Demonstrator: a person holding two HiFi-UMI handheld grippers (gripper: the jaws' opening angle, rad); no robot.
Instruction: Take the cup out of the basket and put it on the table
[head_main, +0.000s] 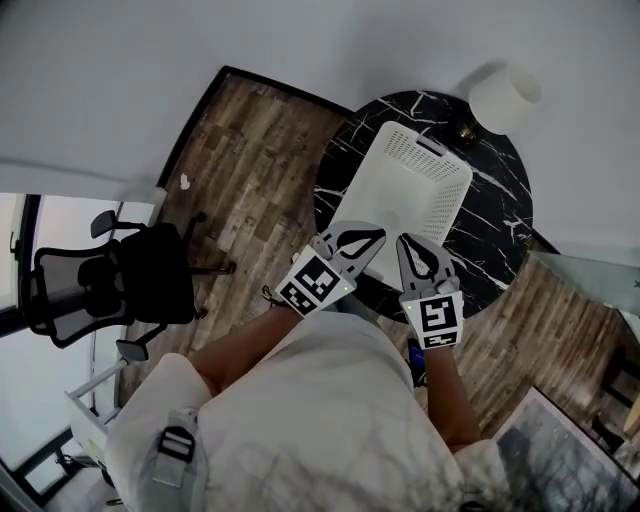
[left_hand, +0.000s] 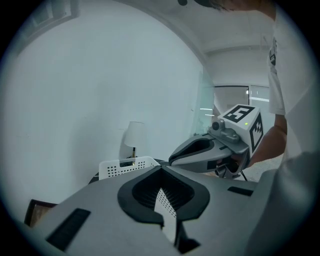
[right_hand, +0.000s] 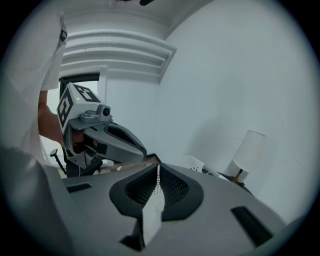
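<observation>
Although the task places the cup in the white perforated basket (head_main: 410, 140), no view shows it, and the basket interior reads as plain white in the head view. The basket stands on the round black marble table (head_main: 500, 215) at upper centre of the frame, with a white lamp (head_main: 505, 97) at the table's far edge. Expect a light, rigid, smooth-walled cup that is likely slippery. Once it is located, grip across the rim or one wall with moderate force. The left gripper (head_main: 352, 248) and right gripper (head_main: 415, 262) are held side by side close to the person's body, over the table's near edge, tips pointing toward the basket. Both sets of jaws are closed together with nothing between them, so they must be opened before any grasp.
</observation>
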